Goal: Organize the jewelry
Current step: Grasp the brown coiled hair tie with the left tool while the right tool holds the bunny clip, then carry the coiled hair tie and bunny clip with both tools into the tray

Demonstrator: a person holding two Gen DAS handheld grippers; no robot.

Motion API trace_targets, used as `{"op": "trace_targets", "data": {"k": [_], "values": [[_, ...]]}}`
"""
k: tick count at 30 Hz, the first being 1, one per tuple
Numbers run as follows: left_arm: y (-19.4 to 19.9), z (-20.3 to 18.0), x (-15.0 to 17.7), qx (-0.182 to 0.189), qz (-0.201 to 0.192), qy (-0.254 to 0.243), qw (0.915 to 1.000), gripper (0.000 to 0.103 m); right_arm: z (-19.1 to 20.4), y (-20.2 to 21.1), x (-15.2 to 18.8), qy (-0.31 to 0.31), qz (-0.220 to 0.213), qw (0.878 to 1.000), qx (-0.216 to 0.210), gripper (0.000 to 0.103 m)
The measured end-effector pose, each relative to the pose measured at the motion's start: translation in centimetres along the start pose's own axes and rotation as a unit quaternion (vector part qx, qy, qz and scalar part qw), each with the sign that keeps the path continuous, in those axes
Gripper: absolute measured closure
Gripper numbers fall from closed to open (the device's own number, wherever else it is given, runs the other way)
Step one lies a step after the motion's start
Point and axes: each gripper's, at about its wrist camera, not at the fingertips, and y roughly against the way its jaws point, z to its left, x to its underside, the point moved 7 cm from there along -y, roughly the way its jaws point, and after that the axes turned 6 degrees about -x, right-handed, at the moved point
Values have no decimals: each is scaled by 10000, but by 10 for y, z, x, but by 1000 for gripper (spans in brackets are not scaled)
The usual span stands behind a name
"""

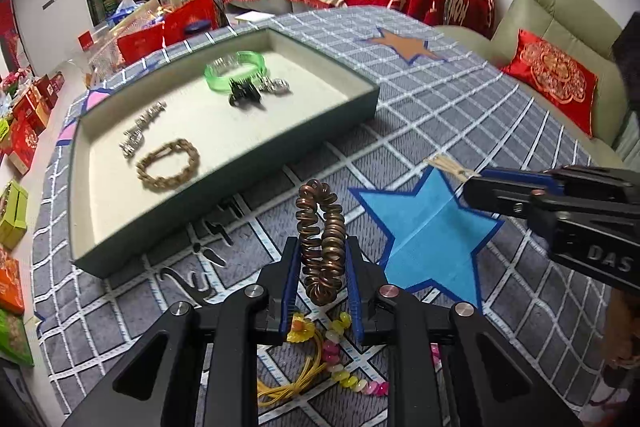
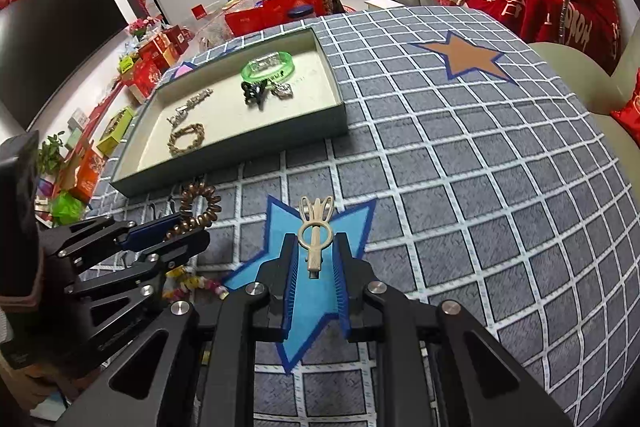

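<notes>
Gripping a coppery spiral hair tie (image 1: 321,243), the left tongs (image 1: 322,259) press their blue pads against both sides of the coil, which stands upright between them and rises past the fingertips. No earlier view is given, so only the hold itself can be told. The right tongs (image 2: 316,255) are closed on a cream hair clip (image 2: 315,233); its stem sits between the pads and its ring and prongs stick out beyond the tips, over the blue star (image 2: 320,291) printed on the grey checked cloth of the counter (image 2: 460,167).

From the left wrist view, the right tongs (image 1: 476,183) reach in from the right edge with the clip's pale tip (image 1: 444,163) showing over the same star.

Toward the far left part of the counter lies the dark green tray (image 1: 372,99) with a cream lining. Inside it rest a green bangle (image 1: 236,69), a black claw clip (image 1: 244,95) just beside a silver piece (image 1: 276,85), a silver chain bracelet (image 1: 142,129) and a gold chain bracelet (image 1: 168,165) near the tray's near left corner. The held hair tie is just in front of the tray's near wall.

At the near edge of the counter, under the left tongs, lie a yellow cord with a flower (image 1: 296,359) and a string of pink and yellow beads (image 1: 340,359).
</notes>
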Motion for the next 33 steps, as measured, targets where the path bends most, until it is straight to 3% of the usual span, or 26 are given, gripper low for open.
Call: {"op": "trace_targets", "data": {"k": [13,24,33], "values": [[27,72,-43,-352,-463,521,9969,64,43,-17,-67,383,-173,9986,-309,84],[-12,140,-57,-750,-217,1012,9918,64,82,-82,-104,544,215,9967,-568,84],[-44,165,-53,-837,67,1224,9889,64,103,-140,-118,639,583,9944,-615,84]]}}
